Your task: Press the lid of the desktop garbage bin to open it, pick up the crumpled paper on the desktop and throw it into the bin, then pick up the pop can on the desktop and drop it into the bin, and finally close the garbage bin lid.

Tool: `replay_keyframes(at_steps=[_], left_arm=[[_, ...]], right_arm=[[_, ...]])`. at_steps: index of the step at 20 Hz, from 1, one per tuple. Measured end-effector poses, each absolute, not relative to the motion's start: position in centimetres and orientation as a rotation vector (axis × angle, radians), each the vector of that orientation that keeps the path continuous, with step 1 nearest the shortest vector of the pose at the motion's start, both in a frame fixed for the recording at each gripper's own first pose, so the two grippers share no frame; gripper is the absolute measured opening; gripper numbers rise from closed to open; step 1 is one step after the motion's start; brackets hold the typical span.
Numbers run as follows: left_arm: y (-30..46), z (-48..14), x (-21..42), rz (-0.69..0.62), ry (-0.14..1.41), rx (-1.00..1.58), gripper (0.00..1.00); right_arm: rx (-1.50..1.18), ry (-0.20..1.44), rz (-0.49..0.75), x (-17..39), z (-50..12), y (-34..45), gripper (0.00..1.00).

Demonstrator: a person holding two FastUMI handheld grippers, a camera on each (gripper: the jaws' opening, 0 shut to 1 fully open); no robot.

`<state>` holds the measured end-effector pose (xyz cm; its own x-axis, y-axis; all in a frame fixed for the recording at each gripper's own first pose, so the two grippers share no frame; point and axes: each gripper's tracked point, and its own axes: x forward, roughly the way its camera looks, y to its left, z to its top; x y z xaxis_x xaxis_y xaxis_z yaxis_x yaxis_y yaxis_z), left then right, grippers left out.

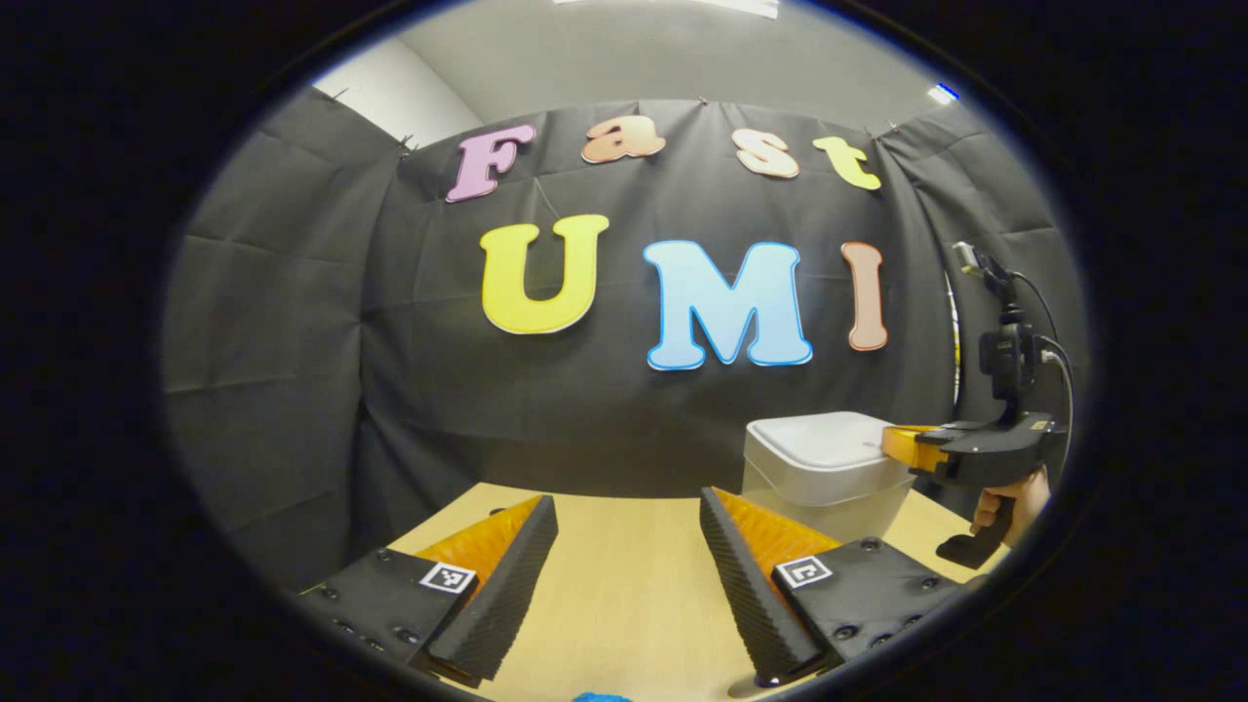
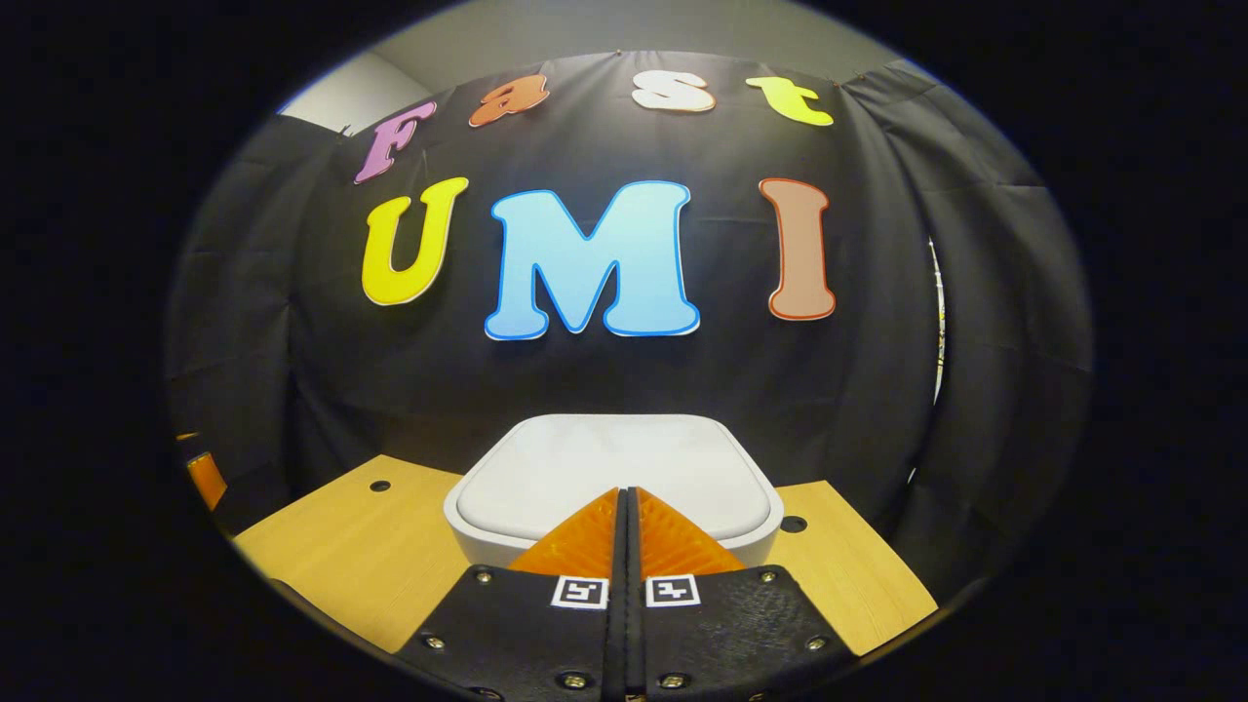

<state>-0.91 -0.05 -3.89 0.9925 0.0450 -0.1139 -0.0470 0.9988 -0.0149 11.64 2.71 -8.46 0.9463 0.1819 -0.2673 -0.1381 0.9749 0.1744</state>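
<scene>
Both views face booth wall; right gripper view close over bin lid [image 2: 614, 473], left farther back.

1. The garbage bin [image 2: 619, 487] is standing on the tabletop [image 2: 361, 546], toward its rear, with the booth's wall hanging close behind it.
2. The bin's lid [image 2: 604, 468] is lying flat on top of the bin.
3. In the right gripper view, the right claw [image 2: 628, 492] is sitting in front of the bin, its closed tips reaching over the lid's near edge.
4. In the left gripper view, the left claw [image 1: 624, 512] is hovering over the tabletop with fingers spread, the bin standing ahead to its right.
5. A hand [image 1: 1014, 502] is holding the right claw from the bin's right.
</scene>
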Motion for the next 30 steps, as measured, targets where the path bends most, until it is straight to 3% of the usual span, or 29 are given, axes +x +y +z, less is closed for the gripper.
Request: replay_keyframes(at_steps=[10,16,30], left_arm=[[-0.1,-3.4,-2.7,0.055,0.100,-0.039,0.95],[2.6,-3.8,-3.9,0.096,0.110,-0.047,0.96],[3.9,-8.7,-3.5,-0.068,0.184,-0.031,0.95]], right_arm=[[0.127,0.281,0.152,12.1,-7.1,2.5,0.00],[0.097,0.138,0.126,11.8,-2.8,2.4,0.00],[0.012,0.094,0.034,3.8,-0.4,3.7,0.00]])
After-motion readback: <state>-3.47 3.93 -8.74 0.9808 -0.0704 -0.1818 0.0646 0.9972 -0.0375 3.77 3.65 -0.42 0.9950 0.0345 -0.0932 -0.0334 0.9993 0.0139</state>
